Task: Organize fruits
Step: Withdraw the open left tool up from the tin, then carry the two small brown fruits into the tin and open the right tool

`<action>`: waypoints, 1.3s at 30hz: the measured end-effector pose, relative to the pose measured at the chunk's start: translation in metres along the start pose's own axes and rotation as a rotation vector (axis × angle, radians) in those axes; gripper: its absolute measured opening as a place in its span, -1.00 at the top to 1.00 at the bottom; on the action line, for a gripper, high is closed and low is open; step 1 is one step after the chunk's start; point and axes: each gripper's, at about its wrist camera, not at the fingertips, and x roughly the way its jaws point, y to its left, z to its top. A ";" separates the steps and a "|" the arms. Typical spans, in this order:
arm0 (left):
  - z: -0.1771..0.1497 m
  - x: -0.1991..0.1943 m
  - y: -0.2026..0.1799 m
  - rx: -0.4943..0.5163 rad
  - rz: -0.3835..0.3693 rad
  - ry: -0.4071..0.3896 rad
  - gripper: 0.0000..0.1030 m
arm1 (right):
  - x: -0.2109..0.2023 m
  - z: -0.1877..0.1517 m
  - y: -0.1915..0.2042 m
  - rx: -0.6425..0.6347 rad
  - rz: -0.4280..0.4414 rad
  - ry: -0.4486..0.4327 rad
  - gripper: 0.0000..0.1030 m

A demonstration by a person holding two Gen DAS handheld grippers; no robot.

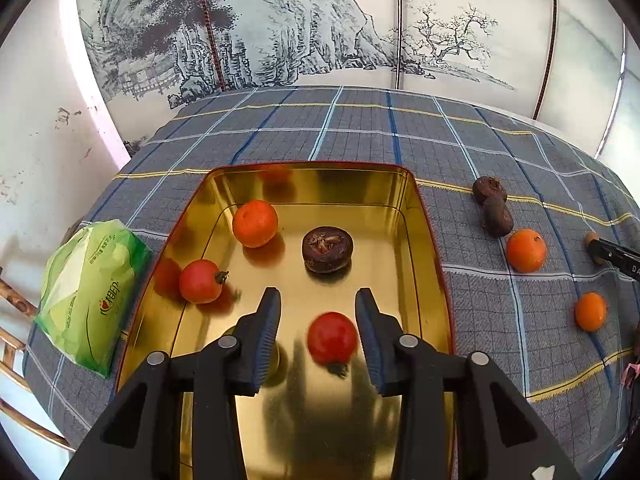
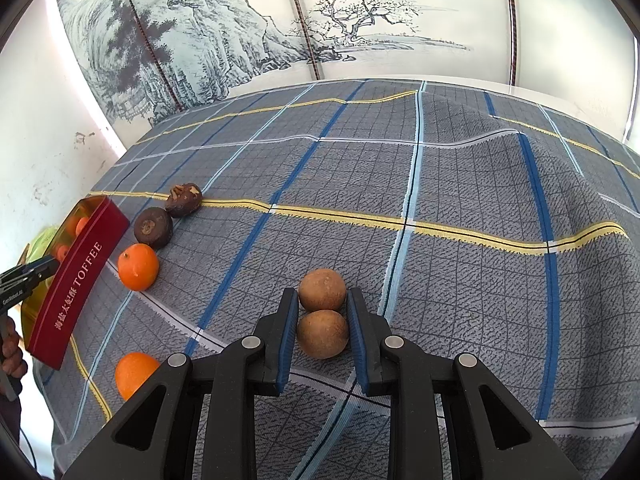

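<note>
While the left gripper (image 1: pixel 317 322) hung over the near end of the gold tin (image 1: pixel 424 216), its pads stood apart with a blurred red tomato (image 1: pixel 332 338) lying loose between them, nearer the right pad and touching neither as far as the left wrist view showed. That tomato sat on the tin floor directly ahead of the claw, so any move there turned on nothing more than drawing back clear of it. Inside the tin were four fruits: two tomatoes, counting the second tomato (image 1: pixel 201 281) by the left wall, one tangerine (image 1: pixel 255 223) and one dark brown fruit (image 1: pixel 327 249). On the checked cloth (image 1: pixel 320 128) to the right lay two more dark fruits touching each other and two more tangerines. A green tissue pack (image 1: pixel 92 292) lay beside the tin's left wall.

In the right wrist view, the right gripper (image 2: pixel 322 330) was clamped on a tan round fruit (image 2: pixel 322 334), with a second tan fruit (image 2: pixel 322 290) touching it just beyond the fingertips. The tin lay well to the left of this claw, its red side facing it, so the carry would probably run leftward past the nearer loose tangerine. Two tan fruits, two tangerines and two dark fruits were out on the cloth here.
</note>
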 end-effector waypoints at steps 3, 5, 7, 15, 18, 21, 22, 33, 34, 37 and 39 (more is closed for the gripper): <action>-0.003 -0.003 -0.003 0.001 0.002 -0.003 0.29 | 0.000 0.000 0.000 0.000 0.000 0.000 0.50; -0.005 -0.007 -0.005 -0.001 0.005 -0.003 0.24 | 0.000 0.000 0.000 0.001 0.001 0.000 0.50; -0.006 -0.012 -0.006 -0.007 0.001 -0.005 0.16 | 0.000 0.000 0.000 0.003 0.003 0.000 0.50; -0.012 -0.045 -0.005 -0.021 -0.019 -0.053 -0.32 | -0.004 -0.005 0.001 -0.004 -0.007 0.008 0.50; -0.015 -0.055 -0.006 -0.010 -0.027 -0.067 -0.36 | -0.011 -0.011 0.004 -0.006 -0.007 0.016 0.50; -0.018 -0.062 -0.005 -0.005 -0.035 -0.072 -0.42 | -0.020 -0.015 0.007 0.006 0.003 0.011 0.50; -0.020 -0.065 -0.004 -0.006 -0.037 -0.073 -0.43 | -0.025 -0.016 0.009 0.008 0.007 0.005 0.50; -0.042 -0.086 0.027 -0.056 -0.003 -0.088 -0.52 | -0.068 -0.007 0.090 -0.099 0.133 -0.047 0.50; -0.044 -0.087 0.031 -0.066 -0.003 -0.084 -0.53 | -0.070 -0.005 0.101 -0.113 0.150 -0.049 0.50; -0.051 -0.090 0.045 -0.105 -0.018 -0.077 -0.54 | -0.069 0.003 0.137 -0.162 0.204 -0.048 0.50; -0.055 -0.093 0.051 -0.121 -0.017 -0.081 -0.54 | -0.066 0.006 0.157 -0.191 0.233 -0.040 0.50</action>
